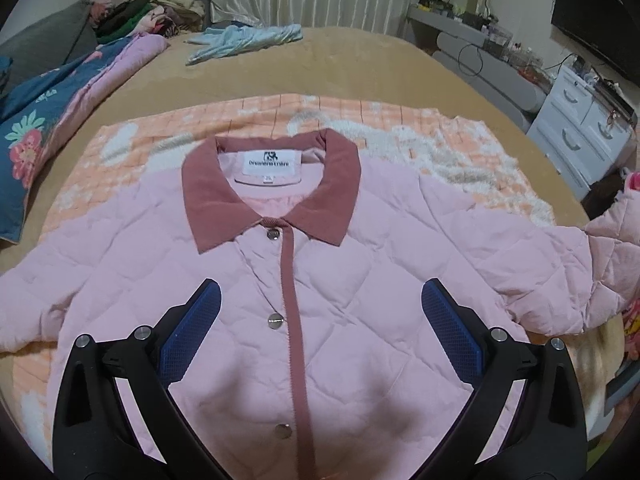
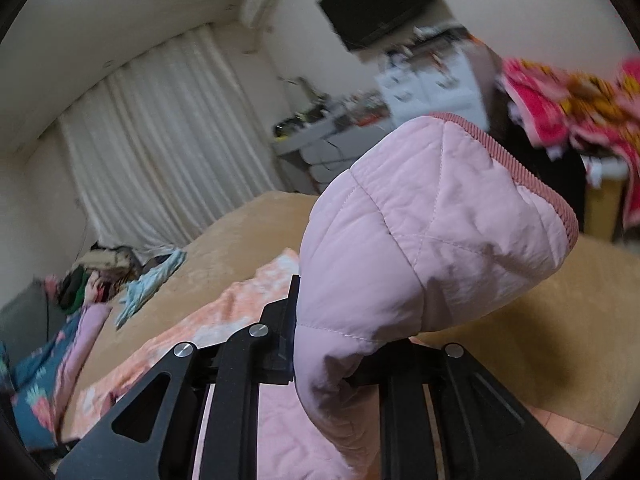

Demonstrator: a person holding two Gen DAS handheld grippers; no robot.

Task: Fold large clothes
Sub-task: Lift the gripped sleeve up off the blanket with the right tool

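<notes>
Bedroom, tan bedspread [image 1: 360, 60] with an orange-and-white blanket [image 1: 168, 136] spread on top; white curtains, drawers and a wall TV behind. Pink quilted jacket [image 1: 328, 280] flat on the blanket, front up, snapped shut, collar [image 1: 272, 188] toward the far side of the bed, hem toward the camera; long axis along the placket, sleeves out sideways. Left gripper [image 1: 320, 332] hovering over the chest, blue pads [image 1: 192, 332] spread wide, nothing between. Right gripper [image 2: 324, 344] clamped on the sleeve [image 2: 432, 240] just below the ribbed cuff [image 2: 516, 160], cuff end raised clear of the bed. Probably light, puffy, soft, somewhat slick shell; springs back, so creases need pressing. Best holds: cuffs, shoulder seams, hem corners.
</notes>
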